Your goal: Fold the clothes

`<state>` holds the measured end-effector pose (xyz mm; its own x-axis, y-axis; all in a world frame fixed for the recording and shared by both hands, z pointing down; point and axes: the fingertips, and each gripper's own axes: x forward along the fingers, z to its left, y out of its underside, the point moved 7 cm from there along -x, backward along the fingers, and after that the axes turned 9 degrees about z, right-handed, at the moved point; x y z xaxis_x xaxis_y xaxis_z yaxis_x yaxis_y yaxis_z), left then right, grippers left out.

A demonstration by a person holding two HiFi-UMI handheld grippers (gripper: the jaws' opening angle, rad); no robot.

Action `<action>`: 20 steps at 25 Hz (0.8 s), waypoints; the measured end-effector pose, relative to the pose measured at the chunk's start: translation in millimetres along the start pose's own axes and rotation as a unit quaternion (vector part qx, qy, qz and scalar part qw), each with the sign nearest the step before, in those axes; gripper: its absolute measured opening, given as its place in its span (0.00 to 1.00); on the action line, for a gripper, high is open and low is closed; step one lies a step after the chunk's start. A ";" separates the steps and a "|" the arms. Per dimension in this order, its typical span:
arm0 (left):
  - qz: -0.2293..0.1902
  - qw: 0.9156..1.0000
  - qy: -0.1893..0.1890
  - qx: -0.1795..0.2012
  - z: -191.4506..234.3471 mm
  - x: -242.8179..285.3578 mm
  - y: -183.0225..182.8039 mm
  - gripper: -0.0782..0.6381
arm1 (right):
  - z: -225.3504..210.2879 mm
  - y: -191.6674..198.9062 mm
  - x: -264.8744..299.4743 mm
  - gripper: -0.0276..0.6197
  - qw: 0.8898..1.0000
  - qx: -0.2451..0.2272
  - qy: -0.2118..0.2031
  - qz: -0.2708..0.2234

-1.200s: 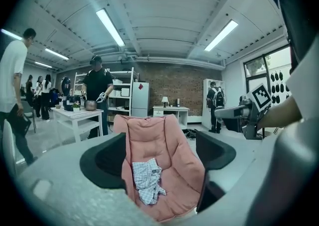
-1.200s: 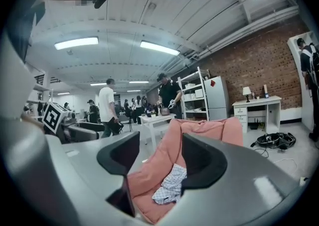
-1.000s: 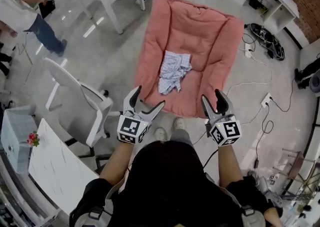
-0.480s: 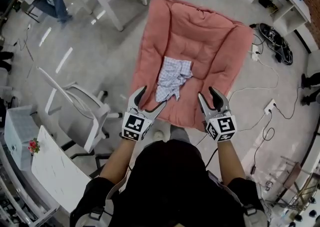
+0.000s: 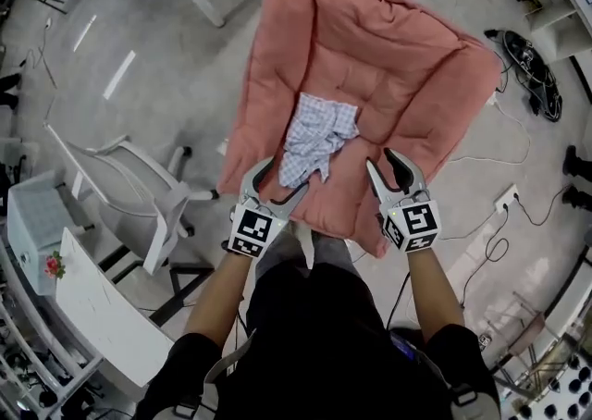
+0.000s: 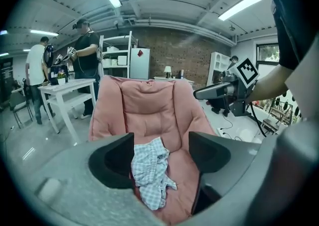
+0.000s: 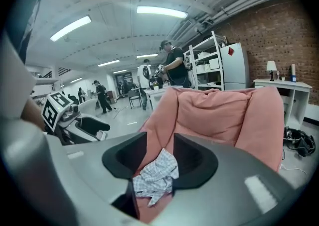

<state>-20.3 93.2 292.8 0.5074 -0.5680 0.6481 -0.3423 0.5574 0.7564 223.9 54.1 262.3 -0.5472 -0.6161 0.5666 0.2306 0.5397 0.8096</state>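
A crumpled blue-and-white checked garment [image 5: 314, 136] lies in the middle of a large pink cushion [image 5: 388, 48] on the floor. My left gripper [image 5: 280, 179] hovers at the cushion's near edge, just short of the garment's near end. My right gripper [image 5: 380, 161] hangs over the cushion to the garment's right. Both are open with nothing between the jaws, which have just been closing. In the left gripper view the garment [image 6: 149, 170] lies beyond the left gripper [image 6: 159, 155]. The right gripper view shows the garment [image 7: 157, 175] beyond the right gripper [image 7: 160, 163].
A white office chair [image 5: 139, 205] stands left of the cushion, with a white table [image 5: 102, 307] nearer me. Cables [image 5: 527, 67] and a wall socket [image 5: 507, 196] lie on the floor at the right. Two people [image 6: 87, 51] stand by a white desk [image 6: 65, 88] far off.
Both grippers have moved forward and down to the cushion's near edge, and their jaws stand narrower. The cushion and garment fill more of the head view.
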 end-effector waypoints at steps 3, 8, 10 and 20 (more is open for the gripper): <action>0.020 1.000 0.004 -0.011 2.3 17.1 25.5 0.57 | -6.9 18.2 33.4 0.30 1.000 -0.002 -0.011 0.028; 0.068 0.997 0.008 -0.019 18.3 49.7 70.4 0.49 | -9.5 45.8 74.5 0.28 0.998 0.004 -0.016 0.066; 0.086 0.996 0.014 -0.012 22.2 65.9 87.9 0.48 | -8.2 60.0 83.7 0.28 0.997 0.010 -0.016 0.078; 0.174 0.981 0.066 0.062 29.6 165.8 157.9 0.41 | -1.8 115.1 83.7 0.27 0.992 0.051 0.005 0.113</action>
<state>-13.7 69.2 522.3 0.4389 -0.2682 0.8576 -0.6018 0.6210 0.5022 206.1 63.6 403.1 -0.4824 -0.4787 0.7335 0.2633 0.7195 0.6427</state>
